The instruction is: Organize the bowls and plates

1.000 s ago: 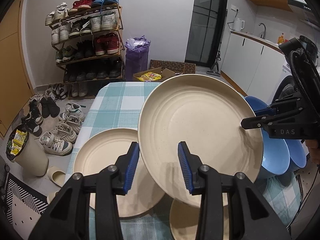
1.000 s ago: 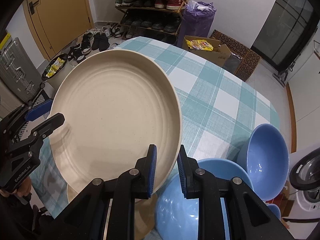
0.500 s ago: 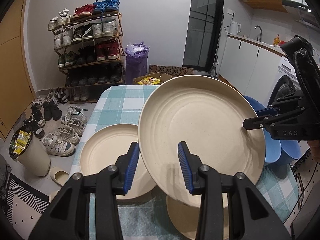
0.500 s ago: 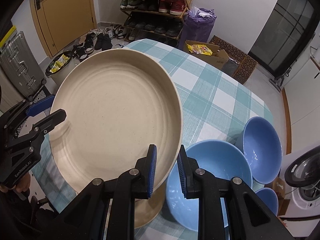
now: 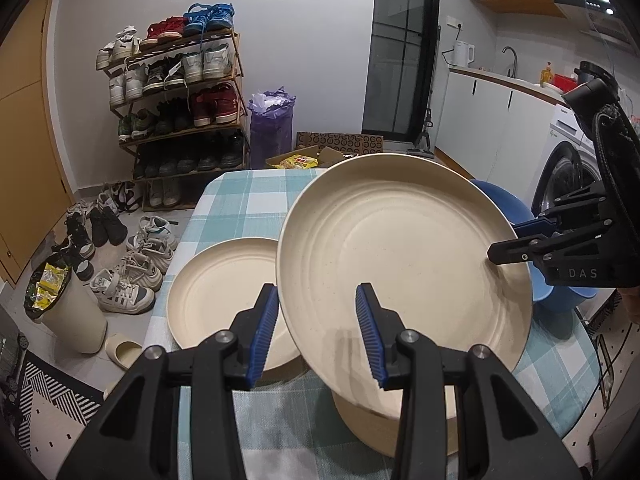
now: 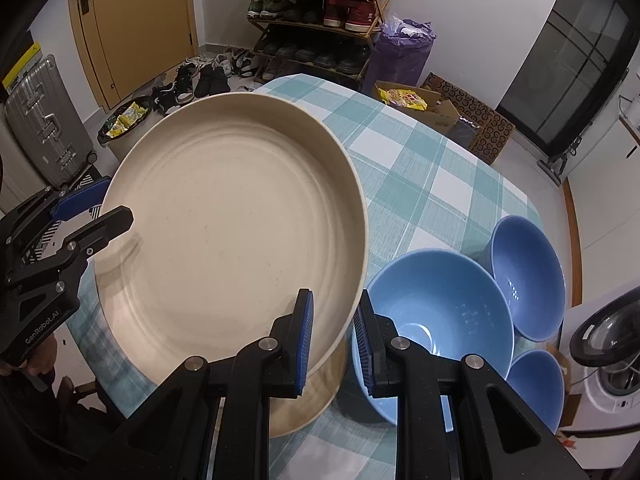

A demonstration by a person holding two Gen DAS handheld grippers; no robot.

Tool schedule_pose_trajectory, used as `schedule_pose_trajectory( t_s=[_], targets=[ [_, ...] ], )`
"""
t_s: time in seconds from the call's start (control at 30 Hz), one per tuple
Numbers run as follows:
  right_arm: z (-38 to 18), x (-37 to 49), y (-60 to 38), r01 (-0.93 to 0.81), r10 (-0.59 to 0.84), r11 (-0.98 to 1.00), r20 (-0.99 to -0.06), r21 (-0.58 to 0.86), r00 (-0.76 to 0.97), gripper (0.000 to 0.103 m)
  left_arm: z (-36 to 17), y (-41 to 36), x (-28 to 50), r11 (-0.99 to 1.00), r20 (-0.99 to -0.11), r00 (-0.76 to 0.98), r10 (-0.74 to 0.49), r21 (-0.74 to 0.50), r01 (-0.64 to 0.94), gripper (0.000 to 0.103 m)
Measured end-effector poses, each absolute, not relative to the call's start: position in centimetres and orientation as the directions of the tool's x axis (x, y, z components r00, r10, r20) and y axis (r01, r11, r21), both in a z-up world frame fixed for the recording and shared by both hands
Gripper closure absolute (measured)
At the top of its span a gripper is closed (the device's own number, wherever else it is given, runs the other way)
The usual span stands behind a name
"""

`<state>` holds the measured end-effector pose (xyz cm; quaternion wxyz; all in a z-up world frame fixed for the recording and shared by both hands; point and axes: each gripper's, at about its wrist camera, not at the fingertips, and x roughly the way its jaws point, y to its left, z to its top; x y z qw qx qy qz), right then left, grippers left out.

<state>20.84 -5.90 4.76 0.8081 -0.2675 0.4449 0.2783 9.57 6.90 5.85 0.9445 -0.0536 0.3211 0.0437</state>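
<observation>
Here, a large cream plate (image 5: 400, 264) was held tilted in the air above a bench (image 6: 424, 176) covered in a teal and white checked cloth. Two hand-held grippers shared it. The right hand-held gripper (image 6: 333, 330) was clamped tight on the plate's near rim, one blue pad inside the lip and one outside. The left hand-held gripper (image 5: 317, 330) pinched the opposite rim in the same way, its jaws partly closed around the edge.

Relative to the held plate: a second cream plate (image 5: 224, 292) lay flat on the bench just to its left in the left wrist view, and a third cream plate (image 5: 384, 420) lay directly under it, mostly hidden. Three blue bowls (image 6: 440, 312) sat on the bench just beside the held plate, on the right gripper's side, two larger and one smaller.

The plate looked rigid, smooth and fairly light, likely a matte plastic or fibre material rather than china, so it probably would not shatter easily. Its surface looked slippery, and the raised rim appeared to be the only sensible place to grip. Held at two opposite rim points, it should stay steady; with one pinch alone it could swing or slip.
</observation>
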Motion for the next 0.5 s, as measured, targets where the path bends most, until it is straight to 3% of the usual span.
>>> schedule_pose_trajectory(
  t_s=[0.5],
  targets=[
    [3.4, 18.7, -7.3, -0.694, 0.211, 0.697, -0.872, -0.181, 0.441, 0.082, 4.7, 6.0, 8.2, 0.992, -0.627, 0.778, 0.033, -0.072, -0.099, 0.064]
  ],
)
